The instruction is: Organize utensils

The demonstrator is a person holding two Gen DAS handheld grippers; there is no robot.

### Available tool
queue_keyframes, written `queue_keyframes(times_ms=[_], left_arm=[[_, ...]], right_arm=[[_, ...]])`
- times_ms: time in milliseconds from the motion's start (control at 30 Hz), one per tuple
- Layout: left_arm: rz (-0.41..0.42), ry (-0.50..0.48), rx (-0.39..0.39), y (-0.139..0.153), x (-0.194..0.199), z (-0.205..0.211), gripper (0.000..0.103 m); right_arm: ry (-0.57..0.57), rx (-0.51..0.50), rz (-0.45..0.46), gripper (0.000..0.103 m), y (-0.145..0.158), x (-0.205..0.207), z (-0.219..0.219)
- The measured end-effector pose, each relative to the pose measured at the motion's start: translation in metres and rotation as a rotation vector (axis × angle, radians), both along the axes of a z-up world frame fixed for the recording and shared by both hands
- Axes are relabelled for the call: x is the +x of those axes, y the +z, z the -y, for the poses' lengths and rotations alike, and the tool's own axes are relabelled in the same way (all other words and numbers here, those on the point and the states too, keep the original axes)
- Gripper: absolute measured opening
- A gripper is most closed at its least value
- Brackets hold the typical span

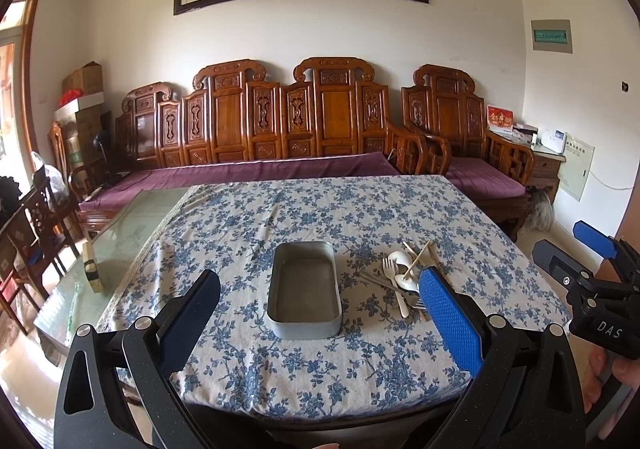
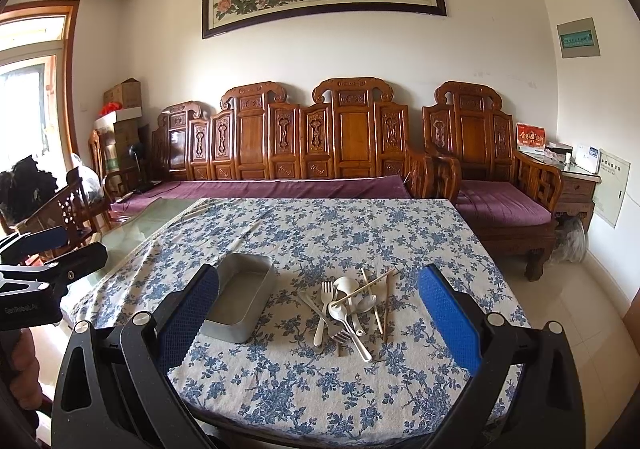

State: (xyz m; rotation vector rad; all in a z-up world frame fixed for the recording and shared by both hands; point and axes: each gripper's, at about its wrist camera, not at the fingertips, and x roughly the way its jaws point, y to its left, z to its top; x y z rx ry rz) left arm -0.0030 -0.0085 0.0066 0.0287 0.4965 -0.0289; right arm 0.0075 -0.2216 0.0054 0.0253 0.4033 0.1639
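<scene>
Metal tin [image 1: 305,285] empty on table [image 1: 360,369]; tangled utensils [image 2: 348,309] just right of it; my left tongs [image 1: 316,313] and right tongs [image 2: 318,315] gape wide; one lifted piece may drag others.

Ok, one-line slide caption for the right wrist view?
Open right gripper hovers above heaped utensils beside empty metal tin.

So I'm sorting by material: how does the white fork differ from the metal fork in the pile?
The white fork is pale, likely plastic; the metal fork is grey and shiny. The white fork's tines point away toward the sofa; the metal fork's point toward the camera. The two cross each other. Both lie flat on the cloth beside the tin.
</scene>
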Motion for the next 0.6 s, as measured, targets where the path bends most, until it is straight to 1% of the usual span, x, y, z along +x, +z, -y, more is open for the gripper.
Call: queue_keyframes(times_ms=[433, 600], left_arm=[[-0.005, -0.005, 0.000, -0.002, -0.001, 0.002, 0.097], [-0.047, -0.019, 0.004, -0.013, 0.009, 0.004, 0.097]], right_arm=[[-0.002, 0.001, -0.003, 0.101, -0.001, 0.002, 0.001], [0.002, -0.004, -0.015, 0.101, -0.011, 0.006, 0.004]])
